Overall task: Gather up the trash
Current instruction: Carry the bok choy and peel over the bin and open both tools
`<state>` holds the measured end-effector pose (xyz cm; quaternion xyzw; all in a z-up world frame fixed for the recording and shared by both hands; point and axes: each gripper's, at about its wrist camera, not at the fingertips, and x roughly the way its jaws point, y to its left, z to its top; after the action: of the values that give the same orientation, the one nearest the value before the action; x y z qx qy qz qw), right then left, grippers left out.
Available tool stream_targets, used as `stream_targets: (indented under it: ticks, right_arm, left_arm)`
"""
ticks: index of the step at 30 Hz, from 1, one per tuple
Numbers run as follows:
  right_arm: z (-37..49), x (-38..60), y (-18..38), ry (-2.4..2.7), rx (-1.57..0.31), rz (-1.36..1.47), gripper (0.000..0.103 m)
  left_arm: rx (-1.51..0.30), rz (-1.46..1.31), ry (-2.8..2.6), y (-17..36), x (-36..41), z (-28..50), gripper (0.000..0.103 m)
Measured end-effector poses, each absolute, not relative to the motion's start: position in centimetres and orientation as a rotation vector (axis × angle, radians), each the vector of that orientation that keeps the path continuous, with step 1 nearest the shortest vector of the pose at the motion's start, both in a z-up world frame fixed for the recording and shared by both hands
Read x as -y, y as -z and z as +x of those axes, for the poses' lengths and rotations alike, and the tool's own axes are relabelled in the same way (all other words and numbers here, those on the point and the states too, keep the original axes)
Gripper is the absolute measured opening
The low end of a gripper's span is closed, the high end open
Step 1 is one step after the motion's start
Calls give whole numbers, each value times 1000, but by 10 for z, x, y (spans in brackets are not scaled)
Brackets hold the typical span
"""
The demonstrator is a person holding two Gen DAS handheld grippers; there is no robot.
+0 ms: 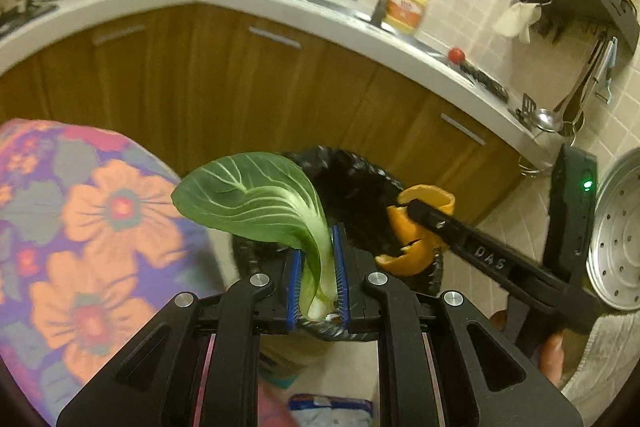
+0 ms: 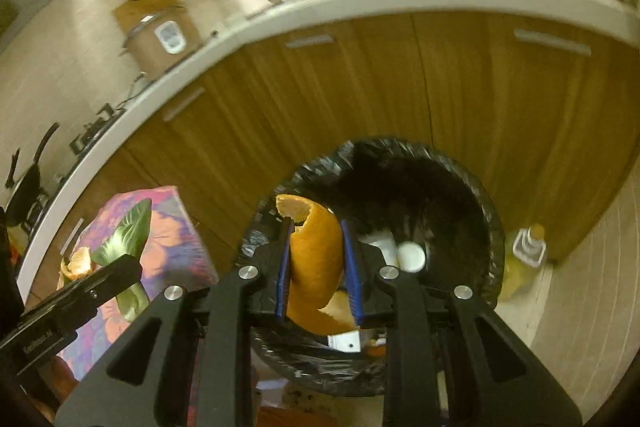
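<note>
- Left claw (image 1: 318, 267): matt black plastic arms, ribbed blue rubbery pads, bright metal pivot pins.
- Leaf (image 1: 260, 199): waxy, smooth green, pale veined, with a glossy white stalk.
- Orange peel (image 2: 316, 267): pebbled, faintly shiny rind, pale matt inside.
- Bin liner (image 2: 460, 187): thin crinkled black plastic, glossy on the folds.
- Cabinet doors (image 1: 240, 87): wood-grain, satin, with brushed metal handles.
- Surface (image 1: 280, 11): smooth white edge.
- Steamer tray (image 1: 620, 227): perforated dull metal.
</note>
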<state>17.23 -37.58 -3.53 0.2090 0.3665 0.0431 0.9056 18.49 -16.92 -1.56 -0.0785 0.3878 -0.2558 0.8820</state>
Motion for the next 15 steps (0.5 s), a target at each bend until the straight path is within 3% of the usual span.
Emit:
stream_targets:
  ticks: [6, 7, 8, 9, 12, 15]
  right_arm:
    - [181, 392, 52, -64, -793, 471, 24]
    - [182, 394, 53, -57, -795, 471, 25]
    - [182, 395, 53, -56, -796, 474, 27]
    - [182, 397, 53, -55, -797, 474, 30]
    - [178, 398, 52, -44, -788, 464, 49]
    - [174, 397, 48, -56, -777, 468, 49]
  left_arm:
    - [-873, -159, 583, 33, 195, 206, 16]
    - [-881, -158, 587, 35, 198, 209, 20]
    - [-887, -160, 596, 36, 199, 210, 33]
    - [-890, -166, 606, 37, 200, 211, 39]
    - [-892, -158, 617, 38, 201, 209, 46]
    - [-895, -154, 629, 37, 200, 205, 47]
